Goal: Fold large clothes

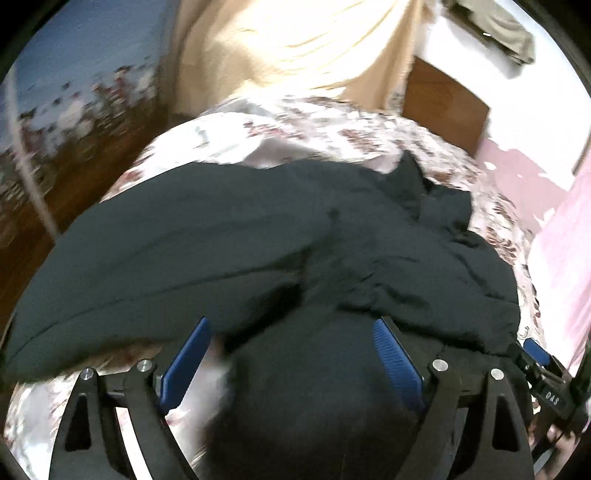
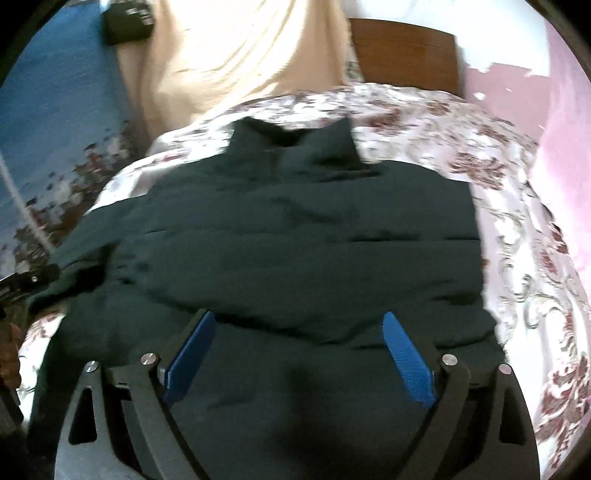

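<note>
A large dark padded jacket (image 2: 303, 236) lies spread on a bed with a floral cover (image 2: 517, 229), collar at the far end. In the left wrist view the jacket (image 1: 258, 240) has one sleeve stretched to the left. My left gripper (image 1: 291, 328) is open, its blue pads wide apart above the jacket's near hem. My right gripper (image 2: 299, 321) is open too, its pads wide apart over the jacket's lower part. The right gripper (image 1: 543, 365) also shows at the right edge of the left wrist view. Neither holds cloth.
A cream curtain (image 2: 240, 55) hangs behind the bed. A wooden headboard (image 2: 402, 51) stands at the far end and a pink wall (image 2: 561, 129) on the right. A blue patterned panel (image 2: 55, 129) is on the left, with a dark box (image 2: 127, 20) above it.
</note>
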